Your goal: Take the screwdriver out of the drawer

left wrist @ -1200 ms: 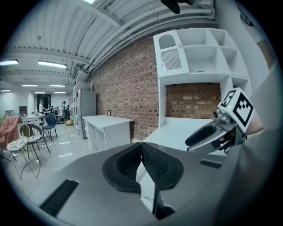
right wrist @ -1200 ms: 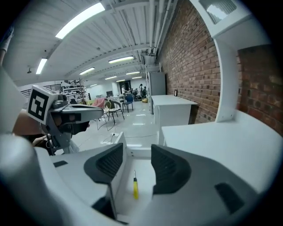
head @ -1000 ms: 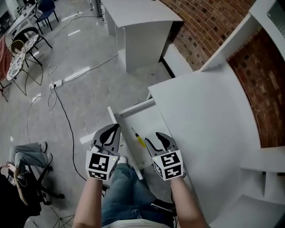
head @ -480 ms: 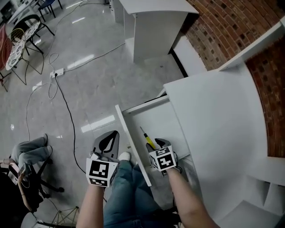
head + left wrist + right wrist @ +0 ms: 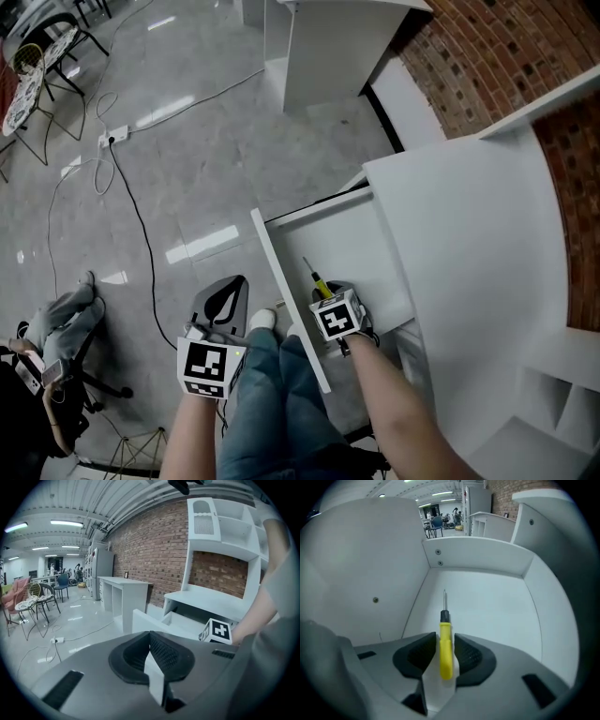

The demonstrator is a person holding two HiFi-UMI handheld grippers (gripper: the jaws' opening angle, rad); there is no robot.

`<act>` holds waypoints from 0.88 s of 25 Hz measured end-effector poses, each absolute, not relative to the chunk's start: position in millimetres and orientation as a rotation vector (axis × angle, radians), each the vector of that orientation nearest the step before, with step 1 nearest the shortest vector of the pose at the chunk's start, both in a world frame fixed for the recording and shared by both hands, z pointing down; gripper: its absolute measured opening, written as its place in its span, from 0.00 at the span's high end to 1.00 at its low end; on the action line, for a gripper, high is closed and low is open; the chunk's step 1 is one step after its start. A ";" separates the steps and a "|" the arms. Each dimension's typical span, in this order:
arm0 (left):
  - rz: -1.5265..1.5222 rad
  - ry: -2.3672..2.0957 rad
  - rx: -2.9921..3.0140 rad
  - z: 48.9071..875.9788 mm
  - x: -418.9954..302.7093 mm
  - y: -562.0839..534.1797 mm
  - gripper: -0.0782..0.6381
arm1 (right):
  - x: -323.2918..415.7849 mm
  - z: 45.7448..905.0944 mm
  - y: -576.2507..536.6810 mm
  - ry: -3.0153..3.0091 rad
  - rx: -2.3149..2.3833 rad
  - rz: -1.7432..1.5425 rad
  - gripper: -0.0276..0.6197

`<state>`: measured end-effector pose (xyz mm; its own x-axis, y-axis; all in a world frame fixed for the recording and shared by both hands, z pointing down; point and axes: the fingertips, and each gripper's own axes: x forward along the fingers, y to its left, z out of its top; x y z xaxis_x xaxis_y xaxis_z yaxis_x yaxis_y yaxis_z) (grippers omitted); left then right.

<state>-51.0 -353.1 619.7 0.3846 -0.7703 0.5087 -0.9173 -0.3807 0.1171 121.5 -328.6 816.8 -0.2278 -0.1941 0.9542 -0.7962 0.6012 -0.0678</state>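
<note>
A screwdriver (image 5: 446, 656) with a yellow handle and thin metal shaft lies on the floor of the open white drawer (image 5: 487, 559), its tip pointing toward the drawer's back. My right gripper (image 5: 446, 638) reaches steeply down into the drawer; its jaws are closing with the handle between them, and a thin gap shows on each side. From the head view the screwdriver (image 5: 317, 279) pokes out just beyond the right gripper (image 5: 330, 296). My left gripper (image 5: 225, 289) hangs outside the drawer front (image 5: 284, 291), jaws together and empty; its own view shows the left gripper (image 5: 150, 637) the same way.
The drawer sticks out of a white desk (image 5: 469, 244) against a brick wall (image 5: 487, 47). The person's legs in jeans (image 5: 272, 394) sit just below the drawer front. A cable (image 5: 141, 234) and a chair (image 5: 56, 337) are on the shiny floor to the left.
Both grippers have sunk. The right one tipped downward into the drawer until its jaws straddle the screwdriver's handle. The left one dropped beside the drawer front.
</note>
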 end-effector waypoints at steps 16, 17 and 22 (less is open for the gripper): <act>0.465 -1.418 2.350 571.0 -39.9 -349.4 0.87 | 113.7 751.7 -334.0 -1.834 0.894 0.736 0.84; 0.461 -1.412 2.361 565.0 -38.7 -348.5 0.87 | 112.0 739.3 -334.5 -1.852 0.898 0.722 0.84; 0.412 -1.423 2.398 529.7 -32.9 -349.6 0.87 | 113.1 672.5 -337.5 -1.940 0.938 0.633 0.84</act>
